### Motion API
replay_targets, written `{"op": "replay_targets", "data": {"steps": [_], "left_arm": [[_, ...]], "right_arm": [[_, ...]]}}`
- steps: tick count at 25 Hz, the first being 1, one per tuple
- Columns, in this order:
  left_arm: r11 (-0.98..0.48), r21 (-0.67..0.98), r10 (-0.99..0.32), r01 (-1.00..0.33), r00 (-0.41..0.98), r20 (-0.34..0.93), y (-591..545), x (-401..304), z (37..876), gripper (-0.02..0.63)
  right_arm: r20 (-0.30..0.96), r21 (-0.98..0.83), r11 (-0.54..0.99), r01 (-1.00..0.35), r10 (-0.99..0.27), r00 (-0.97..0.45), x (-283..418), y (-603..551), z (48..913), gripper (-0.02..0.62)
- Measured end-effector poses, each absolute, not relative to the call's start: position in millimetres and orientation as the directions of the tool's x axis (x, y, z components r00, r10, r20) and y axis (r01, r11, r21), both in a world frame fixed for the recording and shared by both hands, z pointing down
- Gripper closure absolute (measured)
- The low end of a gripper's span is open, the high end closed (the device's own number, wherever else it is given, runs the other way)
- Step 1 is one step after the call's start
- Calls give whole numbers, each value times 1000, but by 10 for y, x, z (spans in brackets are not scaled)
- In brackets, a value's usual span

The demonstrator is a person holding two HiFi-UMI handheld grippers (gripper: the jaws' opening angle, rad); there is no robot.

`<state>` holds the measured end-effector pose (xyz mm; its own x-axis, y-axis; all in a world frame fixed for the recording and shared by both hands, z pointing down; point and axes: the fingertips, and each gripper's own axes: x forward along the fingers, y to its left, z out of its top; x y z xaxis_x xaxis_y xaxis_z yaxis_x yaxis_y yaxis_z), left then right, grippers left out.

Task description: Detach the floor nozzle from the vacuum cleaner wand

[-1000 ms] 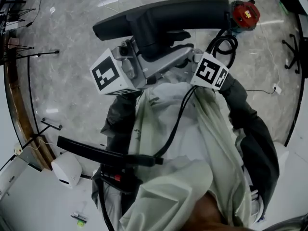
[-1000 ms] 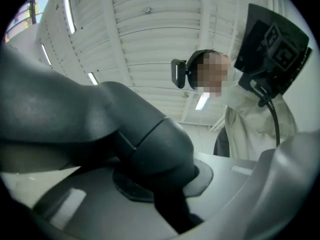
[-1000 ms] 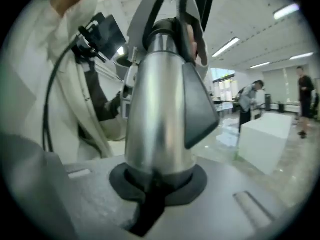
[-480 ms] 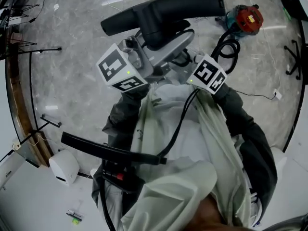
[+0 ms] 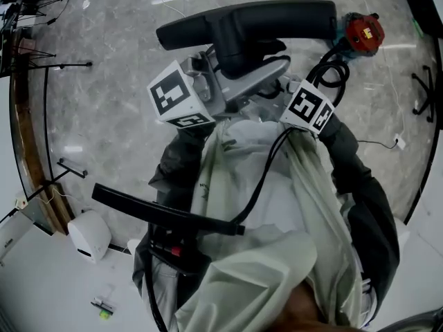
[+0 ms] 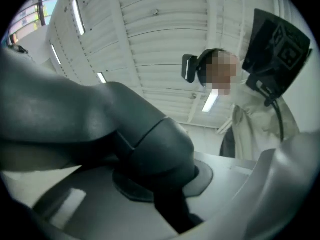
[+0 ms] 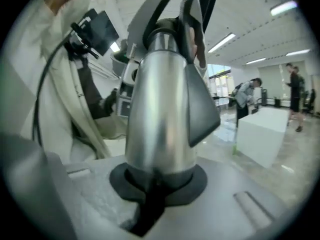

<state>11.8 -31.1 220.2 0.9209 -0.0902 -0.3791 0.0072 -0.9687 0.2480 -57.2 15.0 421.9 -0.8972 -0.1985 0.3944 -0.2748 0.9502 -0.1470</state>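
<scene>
At chest height over the marble floor (image 5: 104, 81), the floor nozzle (image 5: 249, 21) lies across the top of the head view, its neck apparently still seated in the silver wand (image 7: 162, 104). The left gripper (image 6: 165, 194) is clamped on the nozzle's dark neck, and the right gripper (image 7: 160, 184) is clamped on the wand tube beside its grey latch tab (image 7: 200, 104). Versus a second ago the nozzle has only swung slightly; both grips are unchanged and no gap shows at the joint. My read: latch not released, pull-apart still pending.
</scene>
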Motion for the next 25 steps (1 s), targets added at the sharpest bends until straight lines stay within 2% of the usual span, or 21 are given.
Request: {"op": "replay_targets", "data": {"steps": [4, 6, 7, 9, 12, 16, 17, 19, 22, 25], "left_arm": [[-962, 152, 142, 227, 892, -429, 59, 86, 2111, 531], [-953, 147, 177, 265, 881, -439, 88, 89, 2108, 531], [-954, 159, 161, 253, 883, -440, 40, 97, 2109, 531], [-962, 197, 85, 189, 894, -439, -120, 116, 2106, 531], [-962, 269, -66, 49, 914, -400, -354, 142, 2145, 532], [-913, 362, -299, -187, 911, -282, -651, 170, 2305, 534], [-895, 380, -347, -235, 902, -257, -707, 154, 2343, 534], [-878, 395, -384, -272, 892, -239, -748, 126, 2388, 534], [-907, 370, -319, -201, 902, -292, -659, 116, 2365, 532], [-956, 287, -168, -54, 905, -390, -407, 133, 2260, 531]], "right_arm": [[303, -274, 961, 44, 130, -944, -595, 546, 4052, 555], [275, -307, 946, 104, 193, -942, -595, 599, 4015, 556], [278, -311, 946, 90, 181, -943, -593, 568, 4020, 557], [307, -291, 957, -1, 92, -947, -592, 436, 4071, 558], [370, -213, 952, -218, -128, -920, -576, 184, 4157, 558], [452, -67, 827, -558, -473, -756, -453, -169, 4270, 558], [462, -37, 794, -606, -524, -715, -433, -222, 4296, 558], [471, -16, 778, -628, -548, -691, -429, -247, 4334, 558], [447, -79, 866, -494, -412, -794, -484, -116, 4339, 557], [398, -173, 956, -238, -153, -905, -501, 159, 4283, 555]]}}
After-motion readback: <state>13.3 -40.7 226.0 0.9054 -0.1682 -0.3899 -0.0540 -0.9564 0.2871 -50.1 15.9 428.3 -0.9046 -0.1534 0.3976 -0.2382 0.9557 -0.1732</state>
